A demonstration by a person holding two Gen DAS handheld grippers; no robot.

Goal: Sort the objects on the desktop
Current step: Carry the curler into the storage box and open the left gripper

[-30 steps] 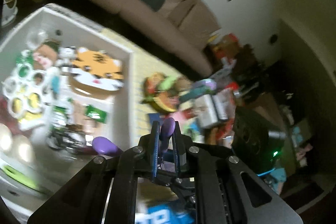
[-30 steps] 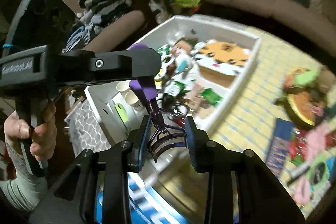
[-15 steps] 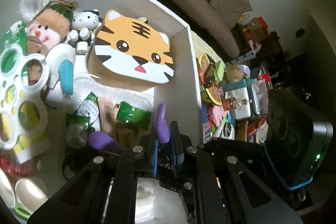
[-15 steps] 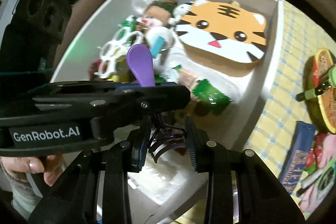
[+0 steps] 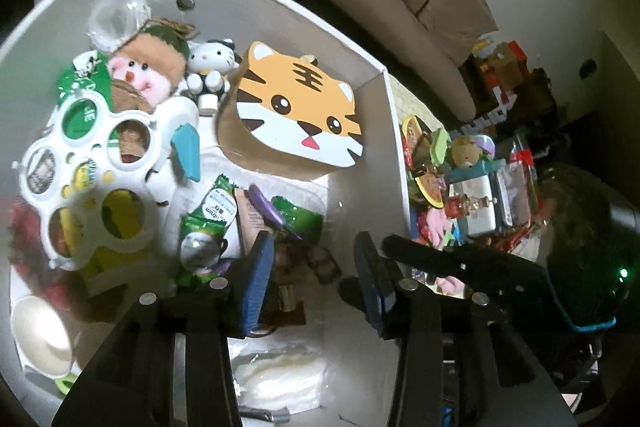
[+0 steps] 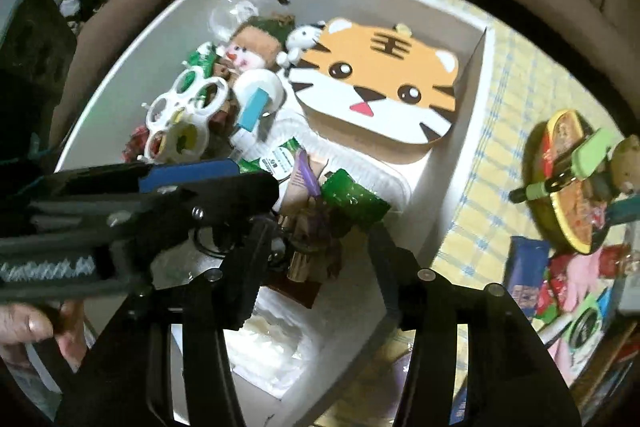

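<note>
Now the purple eyelash curler (image 5: 269,207) is seen lying free in the white box (image 5: 394,147), at twelve o'clock of the left gripper (image 5: 314,285); both that and the right gripper (image 6: 316,267) have just been opening and are spread, empty.

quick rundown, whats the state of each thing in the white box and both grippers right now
left gripper: open, jaws just opened, nothing between them
right gripper: open, jaws just opened, nothing held
purple eyelash curler: released, lying in the box on the green packets
white box: open-topped, crowded with items
tiger-face box: lid on, tilted
green packets: sealed, lying flat
</note>
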